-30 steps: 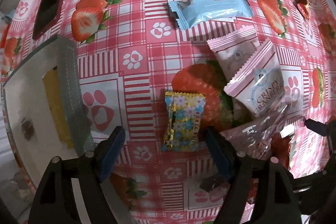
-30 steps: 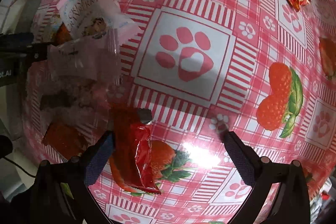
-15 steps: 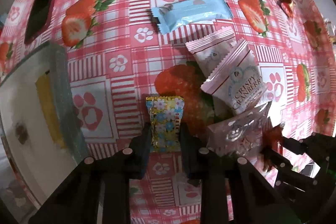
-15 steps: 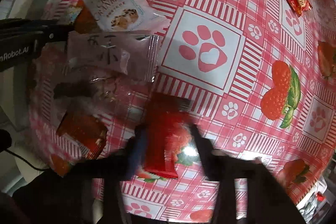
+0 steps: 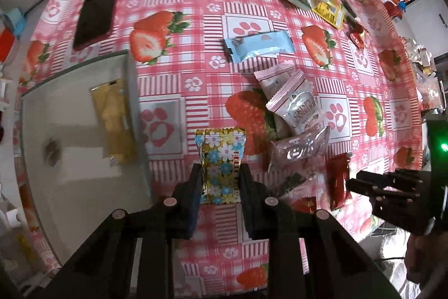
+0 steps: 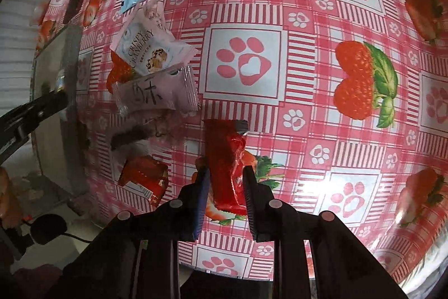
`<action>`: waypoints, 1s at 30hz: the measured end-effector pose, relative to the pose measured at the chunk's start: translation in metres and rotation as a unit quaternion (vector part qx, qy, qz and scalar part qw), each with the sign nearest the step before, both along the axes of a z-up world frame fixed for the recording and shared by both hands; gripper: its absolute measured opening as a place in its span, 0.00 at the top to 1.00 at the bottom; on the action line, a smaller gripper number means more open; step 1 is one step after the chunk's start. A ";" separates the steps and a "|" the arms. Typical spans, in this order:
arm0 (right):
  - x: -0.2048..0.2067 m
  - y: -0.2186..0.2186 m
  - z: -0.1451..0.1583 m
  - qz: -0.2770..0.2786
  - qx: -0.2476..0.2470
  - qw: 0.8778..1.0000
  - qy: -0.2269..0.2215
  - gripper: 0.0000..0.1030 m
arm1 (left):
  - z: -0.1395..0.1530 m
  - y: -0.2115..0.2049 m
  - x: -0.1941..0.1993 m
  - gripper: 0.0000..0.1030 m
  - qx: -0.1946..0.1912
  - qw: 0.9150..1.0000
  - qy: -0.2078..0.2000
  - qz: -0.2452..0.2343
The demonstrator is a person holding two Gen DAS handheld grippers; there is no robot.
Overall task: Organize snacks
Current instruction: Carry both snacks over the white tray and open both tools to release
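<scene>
We see one grey tray [image 5: 131, 91] at left holding one gold packet [image 5: 113, 128]. Our left gripper [image 5: 219, 181] pinches one floral packet [image 5: 219, 159] beside the tray; our right gripper [image 6: 225, 184] pinches one red packet [image 6: 224, 159] nearby.

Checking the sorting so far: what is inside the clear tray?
Inside the clear rectangular tray lies one gold foil snack packet; a blurry dark spot cannot be identified.

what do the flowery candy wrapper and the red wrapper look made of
Flowery candy wrapper: likely metallic foil film; its gold ground glints and the pinched waist creases sharply.
Red wrapper: probably glossy plastic film; it shows bright highlights and soft wrinkles.
</scene>
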State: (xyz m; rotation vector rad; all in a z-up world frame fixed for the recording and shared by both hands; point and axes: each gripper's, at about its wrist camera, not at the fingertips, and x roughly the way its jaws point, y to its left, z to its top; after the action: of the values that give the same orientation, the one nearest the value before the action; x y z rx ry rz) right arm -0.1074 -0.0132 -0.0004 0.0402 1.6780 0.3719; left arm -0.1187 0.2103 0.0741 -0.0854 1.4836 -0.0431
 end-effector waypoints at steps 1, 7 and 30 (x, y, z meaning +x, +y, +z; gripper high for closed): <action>-0.002 -0.003 0.000 0.001 -0.005 1.000 0.002 0.75 | 0.002 0.001 -0.002 0.73 0.002 1.000 -0.002 0.001; -0.003 -0.009 -0.018 -0.012 -0.025 0.999 0.019 0.26 | 0.011 0.011 -0.011 0.73 0.004 1.000 -0.004 0.007; 0.021 0.051 0.050 0.041 0.021 0.998 -0.036 0.78 | 0.024 0.081 -0.035 0.73 0.028 0.996 -0.017 0.086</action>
State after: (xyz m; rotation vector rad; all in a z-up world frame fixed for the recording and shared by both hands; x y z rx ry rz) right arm -0.0863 0.0378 0.0493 -0.0114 1.6032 0.4646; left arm -0.1532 0.2911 0.0979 -0.1662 1.4376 0.1354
